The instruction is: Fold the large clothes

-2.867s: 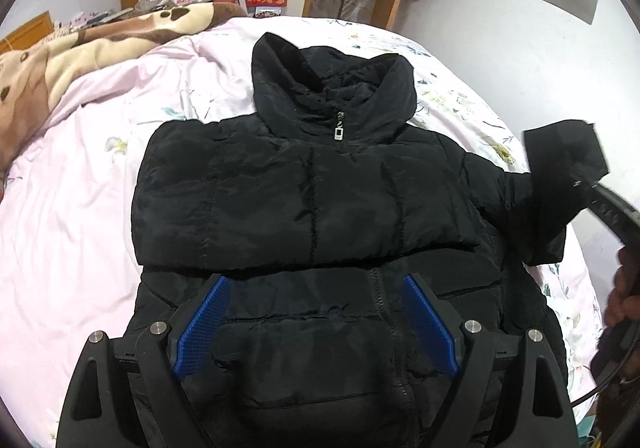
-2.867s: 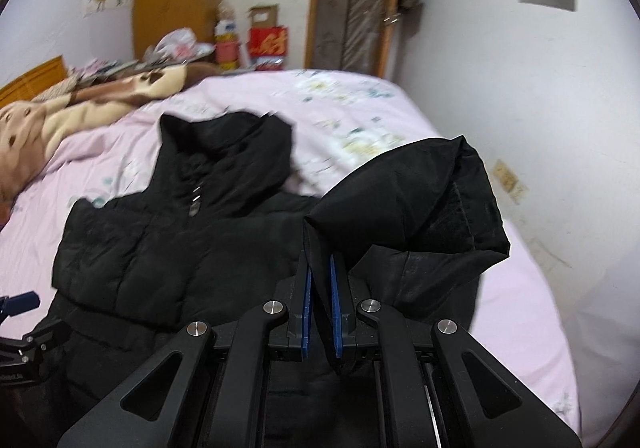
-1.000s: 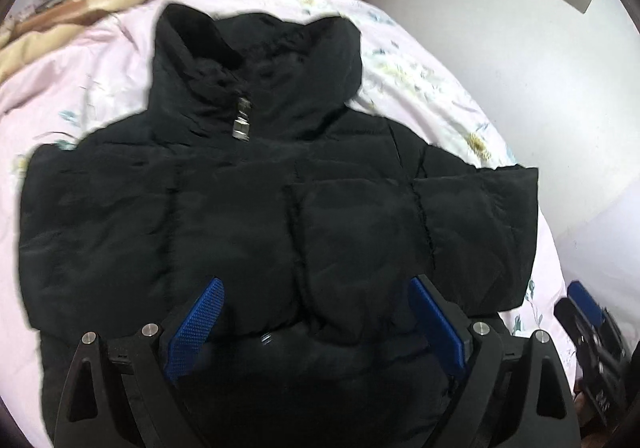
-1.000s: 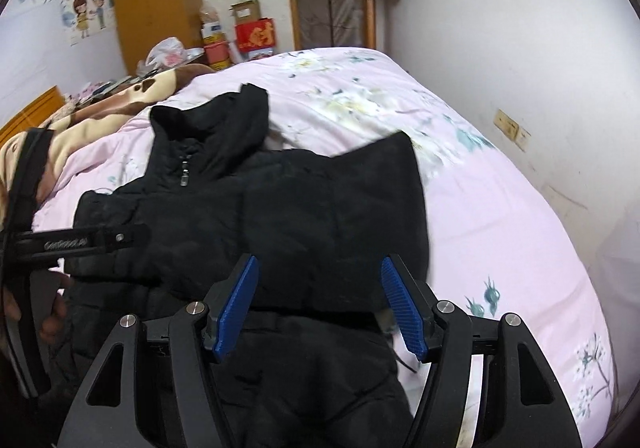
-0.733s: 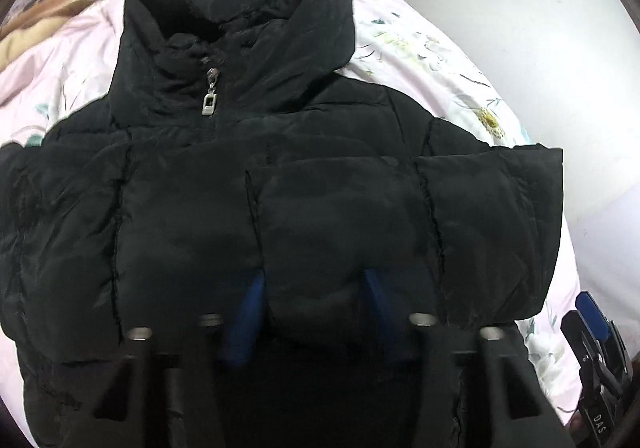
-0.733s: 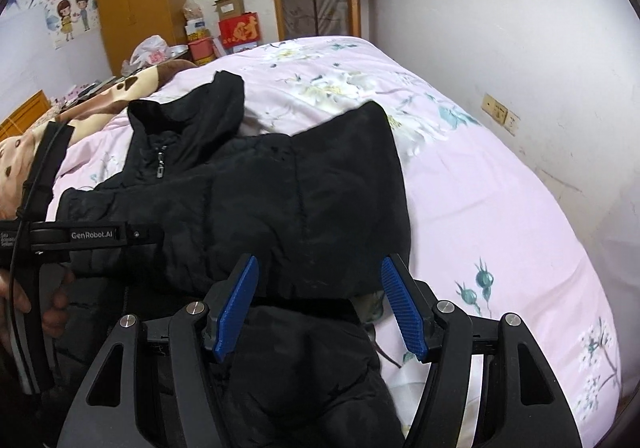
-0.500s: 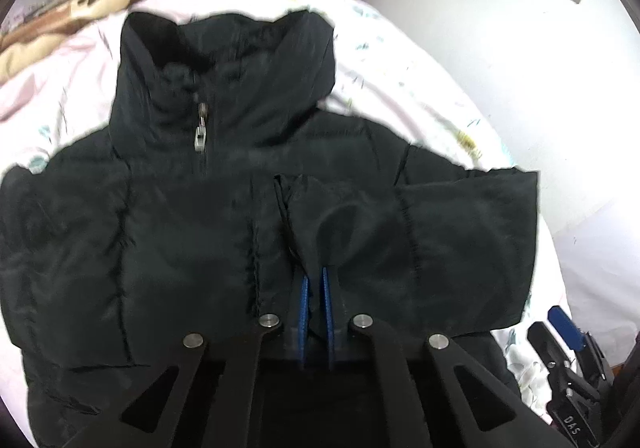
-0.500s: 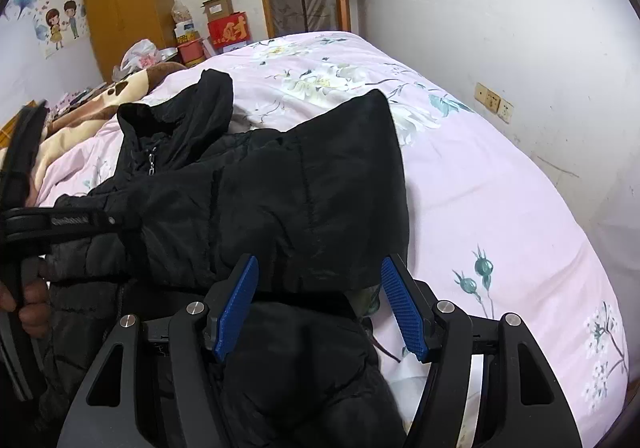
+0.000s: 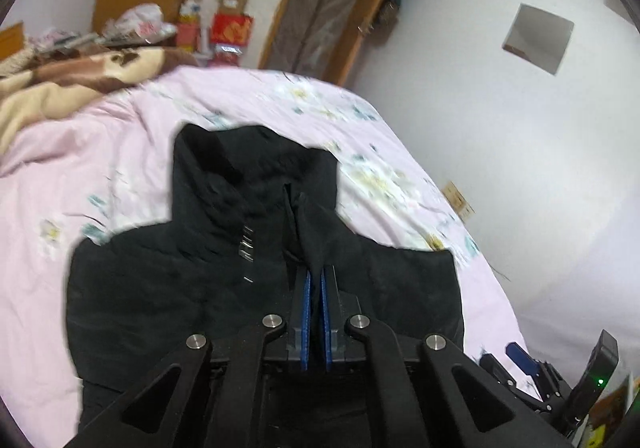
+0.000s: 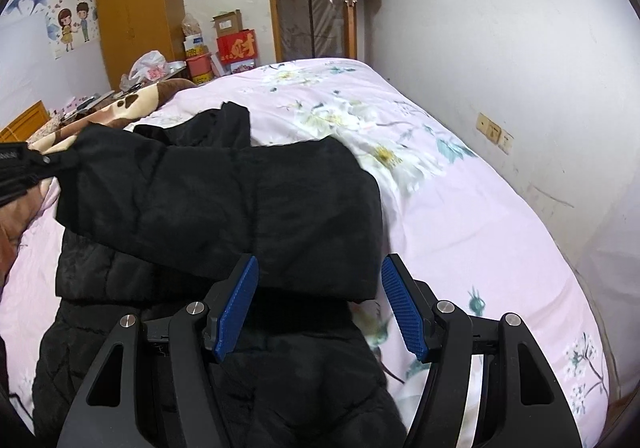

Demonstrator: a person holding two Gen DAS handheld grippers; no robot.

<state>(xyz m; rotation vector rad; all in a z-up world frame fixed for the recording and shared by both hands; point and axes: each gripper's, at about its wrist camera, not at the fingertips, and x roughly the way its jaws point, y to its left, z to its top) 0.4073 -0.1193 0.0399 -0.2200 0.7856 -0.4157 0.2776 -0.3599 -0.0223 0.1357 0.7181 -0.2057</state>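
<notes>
The black jacket [image 10: 224,208] lies face up on the pink bed [image 10: 480,216], one sleeve [image 10: 192,184] already laid across the chest. The left claw [image 9: 315,280] is clamped on that sleeve's fabric, lifting it; the right claw [image 10: 320,304] hovers spread apart over the hem. The body fold appears not yet done. The lower hem is cut off, and the other sleeve is hidden.
</notes>
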